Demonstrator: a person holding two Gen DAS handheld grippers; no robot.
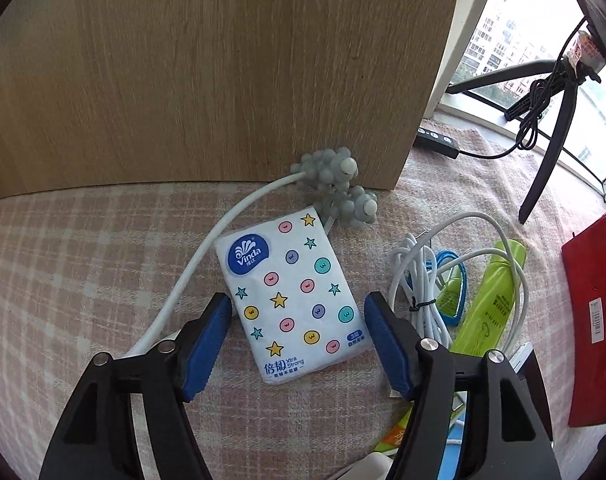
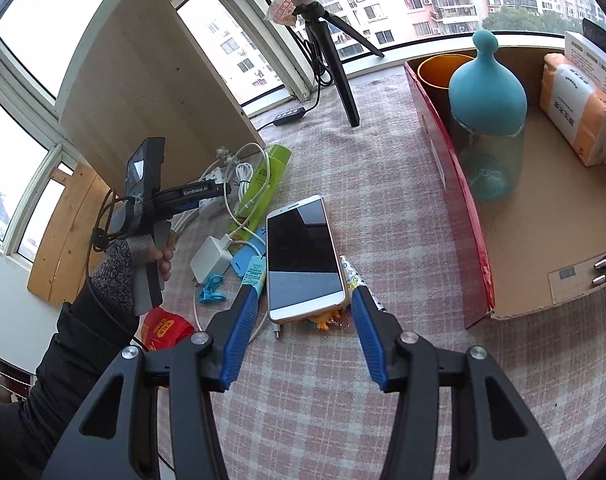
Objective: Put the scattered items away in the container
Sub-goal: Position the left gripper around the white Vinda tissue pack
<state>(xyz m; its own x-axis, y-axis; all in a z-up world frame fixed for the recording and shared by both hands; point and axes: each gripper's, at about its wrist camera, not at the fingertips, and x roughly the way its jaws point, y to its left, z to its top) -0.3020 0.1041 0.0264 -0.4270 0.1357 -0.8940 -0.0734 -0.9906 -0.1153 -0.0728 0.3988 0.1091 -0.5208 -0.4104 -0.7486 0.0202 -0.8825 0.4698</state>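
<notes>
Tissue pack (image 1: 293, 292) lies between the left tool's (image 1: 297, 308) spread jaws.

Soft window daylight, sharp, fisheye-warped edges

The red-walled cardboard box (image 2: 455, 184) runs off the right wrist view's edge at three o'clock, the phone (image 2: 303, 256) hides most of the packets beneath it, and the white charger (image 1: 373, 466) is cut off at six o'clock.
</notes>
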